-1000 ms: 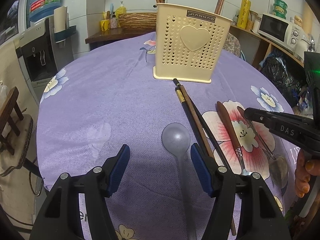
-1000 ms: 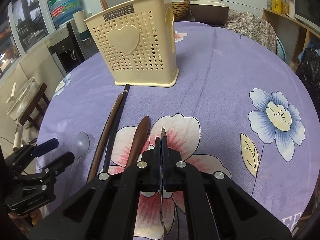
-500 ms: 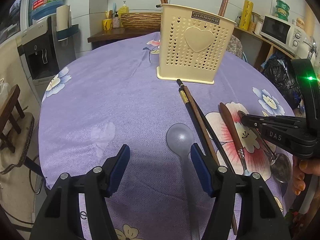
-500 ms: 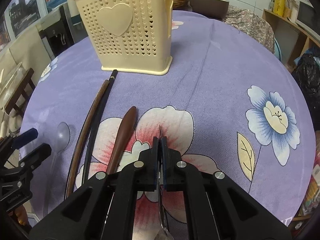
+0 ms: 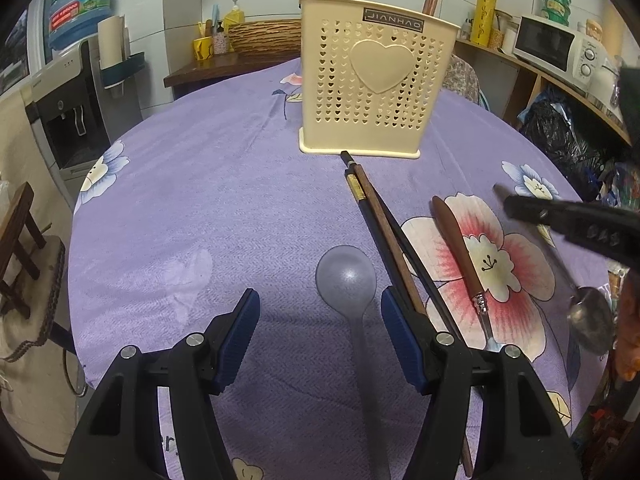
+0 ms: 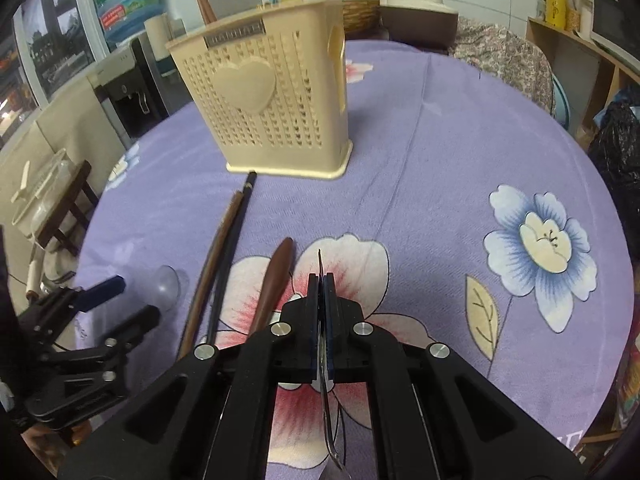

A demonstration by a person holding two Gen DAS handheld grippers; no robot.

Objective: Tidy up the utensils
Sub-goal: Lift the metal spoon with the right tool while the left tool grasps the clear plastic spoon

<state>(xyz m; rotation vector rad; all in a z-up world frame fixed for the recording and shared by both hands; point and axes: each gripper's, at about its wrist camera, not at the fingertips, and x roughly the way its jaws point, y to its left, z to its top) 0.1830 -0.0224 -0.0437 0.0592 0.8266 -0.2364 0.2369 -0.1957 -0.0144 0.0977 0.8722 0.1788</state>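
A cream perforated utensil holder (image 5: pixel 376 92) with a heart stands at the far middle of the purple table; it also shows in the right wrist view (image 6: pixel 268 108), with chopsticks standing in it. My left gripper (image 5: pixel 318 330) is open and empty, low over a translucent plastic spoon (image 5: pixel 348 284). Dark chopsticks (image 5: pixel 384 232) and a wooden-handled knife (image 5: pixel 460 256) lie to its right. My right gripper (image 6: pixel 321 280) is shut on a metal spoon (image 5: pixel 590 316) by its handle and holds it lifted, bowl hanging back.
The floral purple tablecloth (image 5: pixel 200 208) covers a round table. A water dispenser (image 5: pixel 72 92) and a wooden chair (image 5: pixel 20 248) stand to the left. Shelves with a microwave (image 5: pixel 556 46) and a black bag (image 5: pixel 560 136) are on the right.
My right gripper has lifted the metal spoon off the cloth and raised it toward the holder. My left gripper has moved slightly toward the holder.
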